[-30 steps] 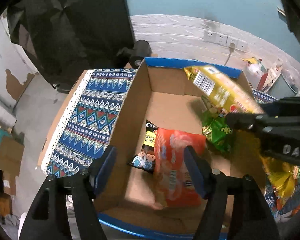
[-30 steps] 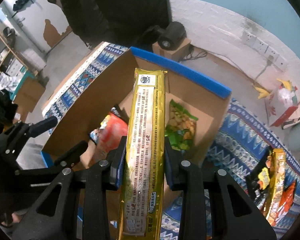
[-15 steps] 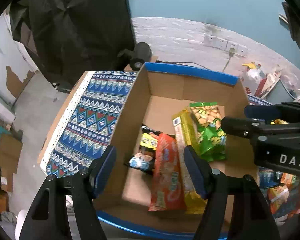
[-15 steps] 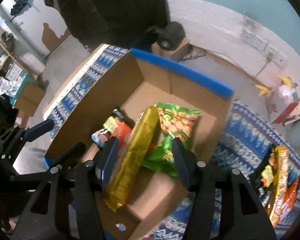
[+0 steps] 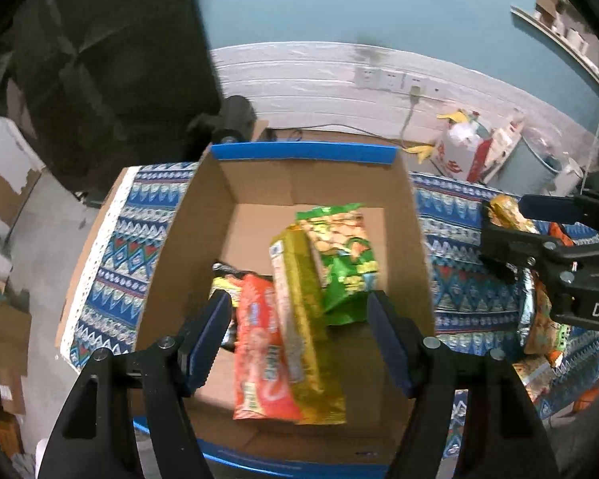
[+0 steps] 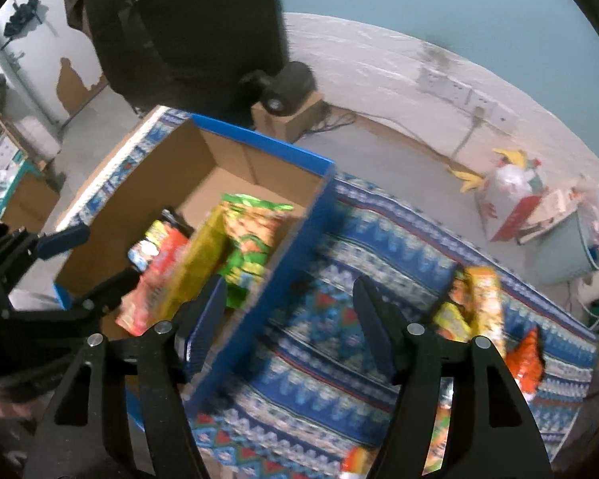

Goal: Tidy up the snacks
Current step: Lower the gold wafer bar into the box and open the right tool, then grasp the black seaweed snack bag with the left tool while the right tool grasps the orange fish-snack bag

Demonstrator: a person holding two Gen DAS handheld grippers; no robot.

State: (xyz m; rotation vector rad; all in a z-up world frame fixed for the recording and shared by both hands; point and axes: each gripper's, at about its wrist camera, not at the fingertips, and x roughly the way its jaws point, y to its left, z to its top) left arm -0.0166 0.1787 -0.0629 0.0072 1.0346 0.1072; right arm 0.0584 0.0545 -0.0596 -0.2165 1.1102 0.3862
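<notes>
Left wrist view shows your left gripper (image 5: 299,335) spread empty above the box (image 5: 307,155), your right gripper (image 6: 289,319) opening, nothing between its jaws.

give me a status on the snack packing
Left gripper open, empty, over cardboard box. Right gripper opening, empty. Long yellow snack packet in box. Nothing blocking.

One cardboard box (image 5: 203,215), blue-edged, on one patterned cloth (image 5: 131,239).

Snack packs in box, four: one orange (image 5: 259,343), one yellow-gold (image 5: 299,319), one green (image 5: 343,247), one dark multicolour (image 5: 223,275) at 9 o'clock of orange, mostly hidden.

Loose packs on cloth (image 6: 483,299) at 3 o'clock of box: at least four, exact count unclear, overlapped and blurred.

Two grippers: left (image 5: 299,339), right (image 6: 289,325).

Wall sockets (image 5: 383,78): three or so, small.
</notes>
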